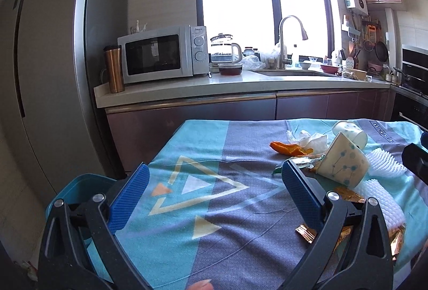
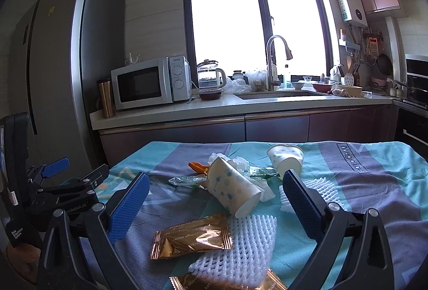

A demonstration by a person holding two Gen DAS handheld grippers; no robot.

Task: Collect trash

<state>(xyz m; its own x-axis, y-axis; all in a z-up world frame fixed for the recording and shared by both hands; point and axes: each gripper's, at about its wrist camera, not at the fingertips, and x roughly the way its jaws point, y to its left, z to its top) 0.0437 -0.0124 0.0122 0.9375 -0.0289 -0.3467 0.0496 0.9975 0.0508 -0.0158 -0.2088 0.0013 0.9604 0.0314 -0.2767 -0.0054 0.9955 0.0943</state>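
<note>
Trash is scattered on a table covered by a teal and grey patterned cloth [image 2: 374, 183], in front of a kitchen counter [image 2: 240, 105] with a microwave [image 2: 149, 82], a glass kettle [image 2: 210, 74] and a sink faucet [image 2: 275, 60]. Seen from the right wrist, the right gripper [image 2: 215, 203] is held wide open above the litter with nothing between its blue pads [image 2: 128, 207]; between and just below the fingers are seen a tipped paper cup [image 2: 231, 189] with a dot print, a gold foil wrapper [image 2: 191, 235] and a white foam fruit net [image 2: 240, 244] partly overlapping that wrapper. A second foil wrapper [image 2: 187, 282] is cut off at the bottom edge. Farther back are found a second paper cup [image 2: 287, 159] on its side, crumpled tissue [image 2: 238, 163], an orange peel piece [image 2: 198, 167], a clear plastic wrapper [image 2: 184, 180] and another foam net [image 2: 318, 189] beside the right finger. The left gripper [image 1: 214, 183] is likewise held wide open and empty, over a bare part of the cloth to the left of the trash pile; its right finger is near the tipped cup. A blue bin [image 1: 77, 185] is partly seen below the table's left edge in the left wrist view. A fingertip [image 1: 202, 284] is glimpsed at the bottom edge.
</note>
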